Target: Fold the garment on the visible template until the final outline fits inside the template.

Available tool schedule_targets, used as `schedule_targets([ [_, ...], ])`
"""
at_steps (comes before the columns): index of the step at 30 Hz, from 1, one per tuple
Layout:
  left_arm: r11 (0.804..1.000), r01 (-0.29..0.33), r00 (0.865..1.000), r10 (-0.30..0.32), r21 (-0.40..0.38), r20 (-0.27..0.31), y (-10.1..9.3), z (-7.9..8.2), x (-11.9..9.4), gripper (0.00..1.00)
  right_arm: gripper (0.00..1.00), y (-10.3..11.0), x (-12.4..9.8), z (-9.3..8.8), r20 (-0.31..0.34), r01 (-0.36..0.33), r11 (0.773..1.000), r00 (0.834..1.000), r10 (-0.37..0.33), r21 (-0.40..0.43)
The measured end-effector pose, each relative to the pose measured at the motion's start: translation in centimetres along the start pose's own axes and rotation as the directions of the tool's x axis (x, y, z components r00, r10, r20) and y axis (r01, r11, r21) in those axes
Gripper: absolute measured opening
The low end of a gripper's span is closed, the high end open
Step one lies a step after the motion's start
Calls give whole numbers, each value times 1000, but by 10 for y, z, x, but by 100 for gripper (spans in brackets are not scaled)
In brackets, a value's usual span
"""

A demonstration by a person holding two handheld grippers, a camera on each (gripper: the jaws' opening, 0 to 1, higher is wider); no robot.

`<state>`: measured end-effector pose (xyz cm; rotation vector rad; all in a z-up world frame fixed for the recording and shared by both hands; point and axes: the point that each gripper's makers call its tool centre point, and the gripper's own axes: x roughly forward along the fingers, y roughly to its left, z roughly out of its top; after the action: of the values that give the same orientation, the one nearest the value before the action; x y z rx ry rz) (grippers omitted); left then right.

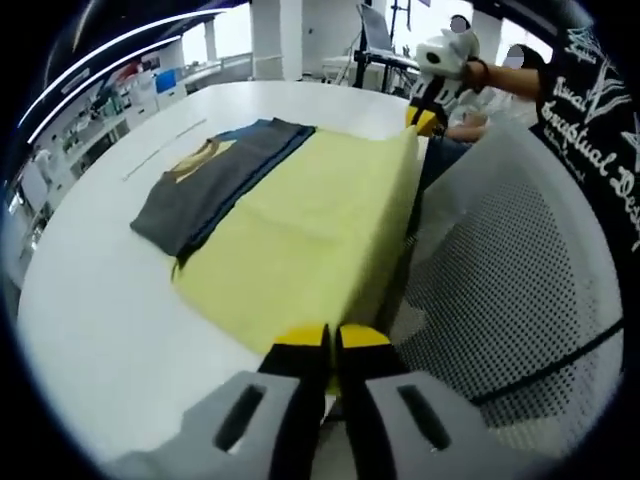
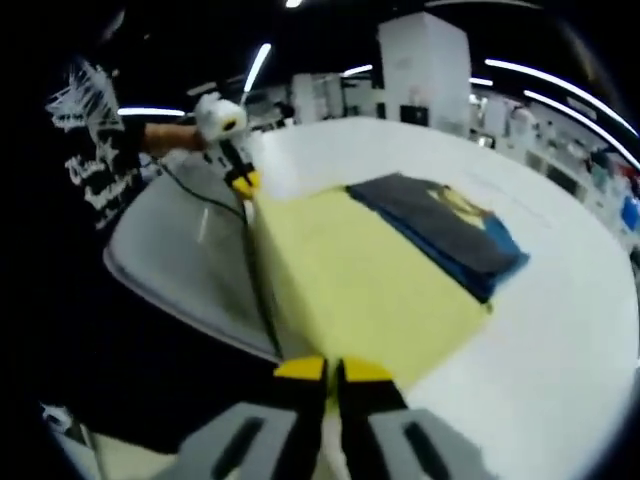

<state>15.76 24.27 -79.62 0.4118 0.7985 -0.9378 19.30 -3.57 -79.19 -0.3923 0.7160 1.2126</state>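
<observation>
A folded dark grey garment (image 1: 215,185) with a yellow print and blue edging lies along the far side of a yellow template sheet (image 1: 310,235) on a white table (image 1: 90,300). My left gripper (image 1: 332,338) is shut on the sheet's near corner. At the sheet's other near-side corner, my right gripper (image 1: 428,118) is shut as well. In the right gripper view, the right gripper (image 2: 332,372) pinches the sheet (image 2: 360,280), the garment (image 2: 445,225) lies beyond it, and the left gripper (image 2: 243,183) holds the far corner. The sheet's held edge is lifted slightly.
A grey mesh chair back (image 1: 500,290) stands against the table's near edge, right beside the held side of the sheet, also seen as chair back (image 2: 170,250). A person in a black printed shirt (image 1: 595,130) holds the grippers. Desks and shelves stand beyond the table.
</observation>
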Motion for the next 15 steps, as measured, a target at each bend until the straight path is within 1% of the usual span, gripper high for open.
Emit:
schedule_targets([
  [4, 1000, -18, 1000, 18, 23, 13, 10, 11, -5, 0, 0, -10, -3, 11, 10, 31, 999, 999, -31, -32],
  [7, 999, -31, 999, 30, 26, 28, 16, 20, -9, 0, 0, -21, -6, 22, 28, 70, 996, 997, -69, -56],
  [10, 998, -43, 998, 42, 39, 36, 27, 25, -9, 0, 0, -29, -9, 31, 44, 91, 994, 995, -88, -65],
  [15, 997, -53, 997, 51, 49, 57, 41, 39, -15, 0, 0, -40, -12, 41, 51, 118, 989, 992, -114, -87],
])
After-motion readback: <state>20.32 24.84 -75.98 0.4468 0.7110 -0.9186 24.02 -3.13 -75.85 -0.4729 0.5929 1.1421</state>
